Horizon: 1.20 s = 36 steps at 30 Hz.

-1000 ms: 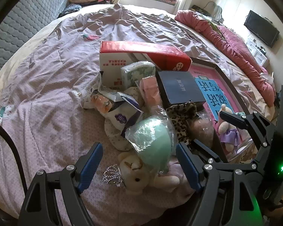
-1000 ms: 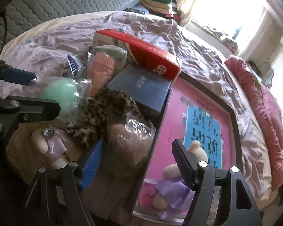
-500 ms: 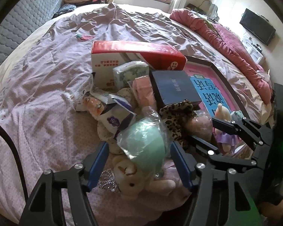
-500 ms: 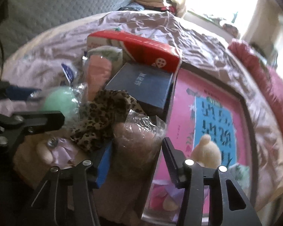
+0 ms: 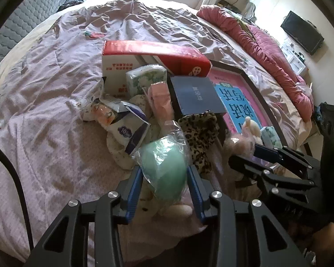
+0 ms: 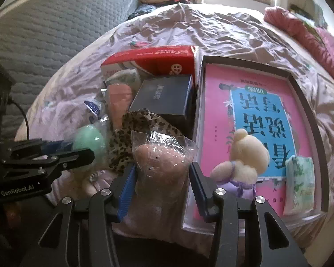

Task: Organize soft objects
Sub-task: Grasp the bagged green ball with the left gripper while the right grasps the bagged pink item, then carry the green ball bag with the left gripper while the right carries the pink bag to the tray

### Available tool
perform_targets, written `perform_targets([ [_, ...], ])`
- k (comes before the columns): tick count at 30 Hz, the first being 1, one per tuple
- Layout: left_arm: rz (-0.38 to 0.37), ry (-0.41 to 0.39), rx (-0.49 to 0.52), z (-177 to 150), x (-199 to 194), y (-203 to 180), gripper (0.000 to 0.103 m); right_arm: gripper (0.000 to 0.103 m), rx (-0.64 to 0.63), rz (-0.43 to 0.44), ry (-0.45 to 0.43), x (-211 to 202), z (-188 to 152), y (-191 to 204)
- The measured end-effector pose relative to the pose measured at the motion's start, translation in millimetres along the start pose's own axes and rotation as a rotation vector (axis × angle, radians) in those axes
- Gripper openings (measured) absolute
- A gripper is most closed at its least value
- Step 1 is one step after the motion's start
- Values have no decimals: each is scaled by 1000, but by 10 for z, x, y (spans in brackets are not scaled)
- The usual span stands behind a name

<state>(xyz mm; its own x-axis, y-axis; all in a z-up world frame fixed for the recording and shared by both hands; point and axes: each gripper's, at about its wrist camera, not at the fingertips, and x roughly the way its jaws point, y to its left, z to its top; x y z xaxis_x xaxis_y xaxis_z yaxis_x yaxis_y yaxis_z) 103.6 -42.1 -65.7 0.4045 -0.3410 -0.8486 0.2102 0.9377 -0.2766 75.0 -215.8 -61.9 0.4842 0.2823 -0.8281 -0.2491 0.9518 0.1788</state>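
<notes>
Just left of the pink tray (image 6: 309,102), nearest the cameras, the left gripper (image 5: 164,179) has just closed onto the bagged green ball (image 5: 164,169) and the right gripper (image 6: 162,182) onto the bagged pink ball (image 6: 160,162), pads pressing both. In the tray lie only a plush bear (image 6: 245,155) and a tissue pack (image 6: 299,182). Beyond the balls, left of the tray, the leopard cloth (image 5: 200,131), pink roll (image 5: 160,98) and another tissue pack (image 5: 145,77) remain unsorted, so I judge the task early.

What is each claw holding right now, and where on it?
Left claw: the bagged green ball, gripped across its sides. Right claw: the bagged pink ball, gripped across its sides. Both have just been closing.
</notes>
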Motion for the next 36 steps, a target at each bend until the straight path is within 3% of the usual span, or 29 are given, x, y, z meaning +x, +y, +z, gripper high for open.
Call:
perform_targets([
  [8,30,-39,0,104,-208,-26,41,50,31,17,-51,-214,126,-74],
  [19,120,-143,92,337,-666,-423,41,50,56,26,-123,-616,273,-196],
  [36,116,-167,182,486,-671,-1110,41,50,150,-17,-219,-1135,229,-767],
])
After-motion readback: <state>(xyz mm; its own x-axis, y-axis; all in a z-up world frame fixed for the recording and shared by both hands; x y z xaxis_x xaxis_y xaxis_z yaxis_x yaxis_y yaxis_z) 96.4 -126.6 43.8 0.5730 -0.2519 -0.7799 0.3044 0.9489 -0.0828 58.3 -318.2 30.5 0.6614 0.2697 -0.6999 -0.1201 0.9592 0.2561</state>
